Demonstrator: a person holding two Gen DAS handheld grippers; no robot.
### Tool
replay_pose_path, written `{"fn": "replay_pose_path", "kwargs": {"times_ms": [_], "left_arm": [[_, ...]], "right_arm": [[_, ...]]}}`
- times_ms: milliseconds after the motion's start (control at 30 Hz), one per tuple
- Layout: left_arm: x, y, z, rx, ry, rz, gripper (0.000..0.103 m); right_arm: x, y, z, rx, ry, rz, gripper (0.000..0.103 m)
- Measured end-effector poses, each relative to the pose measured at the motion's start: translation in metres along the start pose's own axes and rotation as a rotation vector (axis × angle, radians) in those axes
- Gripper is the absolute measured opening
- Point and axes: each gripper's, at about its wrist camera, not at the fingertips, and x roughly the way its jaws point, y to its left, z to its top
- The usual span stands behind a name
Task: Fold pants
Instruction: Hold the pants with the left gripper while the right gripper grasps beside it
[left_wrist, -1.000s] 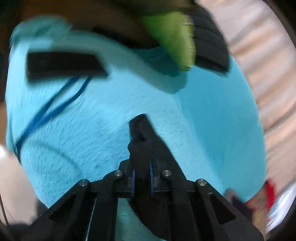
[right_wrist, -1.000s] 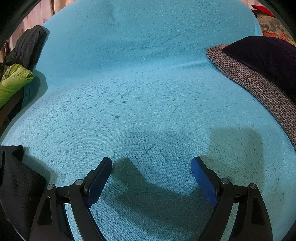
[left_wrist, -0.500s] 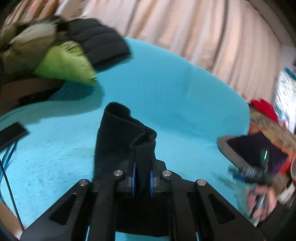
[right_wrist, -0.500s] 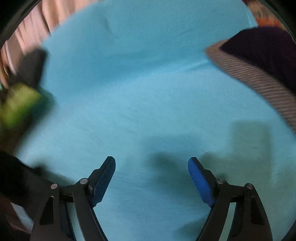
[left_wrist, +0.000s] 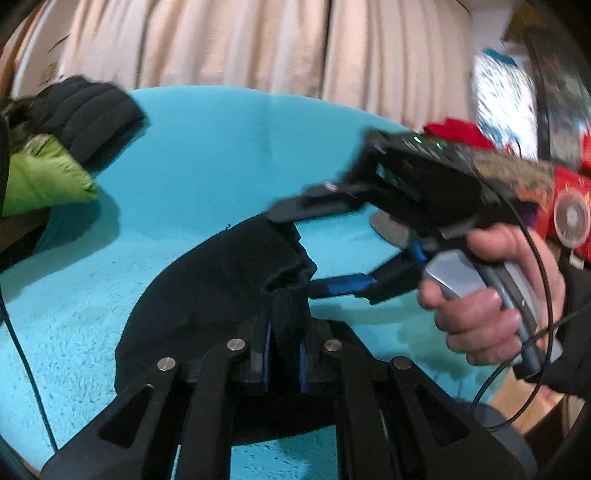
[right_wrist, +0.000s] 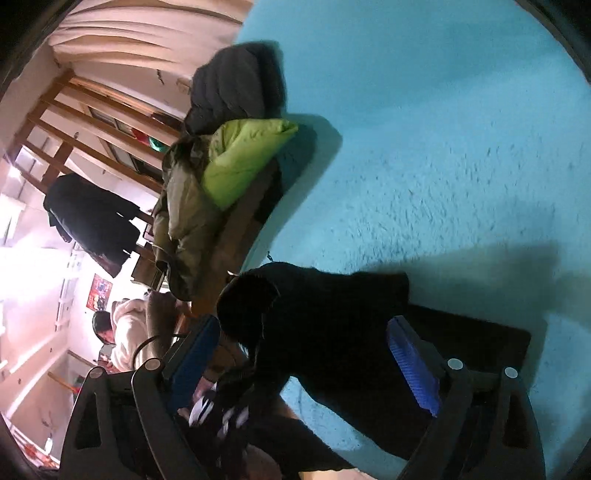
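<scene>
Black pants (left_wrist: 221, 295) lie bunched on the turquoise blanket (left_wrist: 184, 166), one edge lifted. Left gripper (left_wrist: 284, 354) is clamped on a fold of that edge. Right gripper (left_wrist: 314, 247) has just been opening its jaws and straddles the raised fabric, pads not pressing; from its own camera the pants (right_wrist: 325, 325) sit between the fingers (right_wrist: 413, 369). Green jacket (left_wrist: 40, 177) sits at the blanket's far left edge. Risk: the right jaws may catch only one layer, or the cloth may slip, giving a crooked fold.
</scene>
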Motion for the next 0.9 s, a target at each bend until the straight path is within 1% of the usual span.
{"fn": "replay_pose_path", "kwargs": {"times_ms": [133,200,233,267,300,333,367,433,500,600,667,733,800,867,900], "left_arm": [[0.007,-0.016,-0.002,0.056,0.019,-0.018,0.008],[0.008,-0.024,-0.002,0.075,0.021,-0.041,0.008],[0.009,-0.029,-0.002,0.084,0.024,-0.055,0.008],[0.01,-0.033,-0.002,0.088,0.028,-0.064,0.008],[0.011,-0.037,-0.002,0.091,0.032,-0.068,0.008],[0.013,-0.039,-0.002,0.093,0.038,-0.077,0.008],[0.014,-0.041,-0.002,0.094,0.042,-0.086,0.008],[0.018,-0.045,-0.002,0.102,0.061,-0.112,0.009],[0.024,-0.05,-0.005,0.118,0.097,-0.143,0.01],[0.032,-0.056,-0.015,0.151,0.163,-0.184,0.012],[0.035,-0.057,-0.022,0.15,0.198,-0.207,0.012],[0.038,-0.056,-0.027,0.145,0.227,-0.226,0.013],[0.038,-0.055,-0.03,0.139,0.242,-0.248,0.013],[0.033,-0.048,-0.027,0.094,0.244,-0.299,0.013],[0.031,-0.045,-0.026,0.081,0.238,-0.315,0.014]], "right_arm": [[-0.015,-0.004,-0.007,0.017,-0.045,0.081,0.094],[-0.02,-0.007,-0.011,0.025,-0.04,0.075,0.094],[-0.021,-0.008,-0.012,0.017,-0.036,0.066,0.09],[-0.023,-0.009,-0.012,-0.009,-0.031,0.048,0.082],[-0.023,-0.007,-0.012,-0.036,-0.015,0.014,0.039],[-0.028,-0.006,-0.013,-0.065,-0.017,-0.071,0.014],[-0.031,-0.009,-0.014,-0.068,-0.026,-0.104,0.013],[-0.035,-0.016,-0.015,-0.065,-0.028,-0.13,0.013],[-0.037,-0.029,-0.016,-0.043,-0.011,-0.152,0.013],[-0.037,-0.058,-0.018,0.027,0.018,-0.151,0.013],[-0.033,-0.079,-0.019,0.08,0.032,-0.129,0.013],[-0.029,-0.094,-0.021,0.108,0.044,-0.105,0.013],[-0.026,-0.104,-0.024,0.116,0.055,-0.114,0.013],[-0.024,-0.109,-0.026,0.126,0.052,-0.106,0.014],[-0.024,-0.11,-0.027,0.119,0.043,-0.109,0.015]]}}
